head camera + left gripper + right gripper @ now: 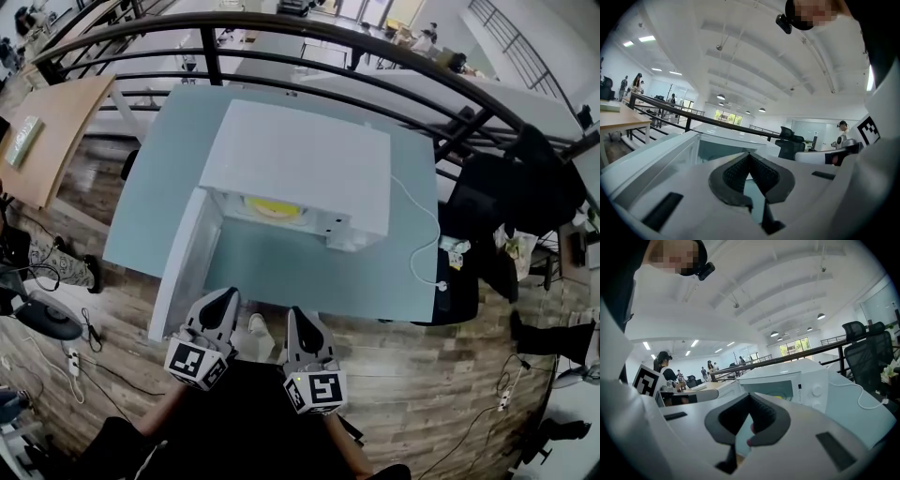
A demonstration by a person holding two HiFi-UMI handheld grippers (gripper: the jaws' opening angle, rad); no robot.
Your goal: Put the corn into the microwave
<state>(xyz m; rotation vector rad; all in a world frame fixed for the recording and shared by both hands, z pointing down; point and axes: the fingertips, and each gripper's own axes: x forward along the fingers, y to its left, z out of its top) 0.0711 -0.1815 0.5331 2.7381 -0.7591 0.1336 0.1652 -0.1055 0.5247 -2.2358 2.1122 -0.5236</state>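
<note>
Left gripper [223,298], right gripper [296,317]: jaws pinched together, empty. Ahead of both: microwave [300,159], door [183,267] open, corn [273,207] inside.

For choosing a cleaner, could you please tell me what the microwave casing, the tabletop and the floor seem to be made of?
Microwave casing: probably painted metal, smooth matte white. Tabletop: pale blue-grey, perhaps laminate or glass; faint sheen. Floor: wood-look planks, grain and seams.

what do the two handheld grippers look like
The left gripper and right gripper both have light grey-white plastic bodies, with black ribbed pads lining the jaws. Each carries a cube printed with black-and-white square markers.
</note>
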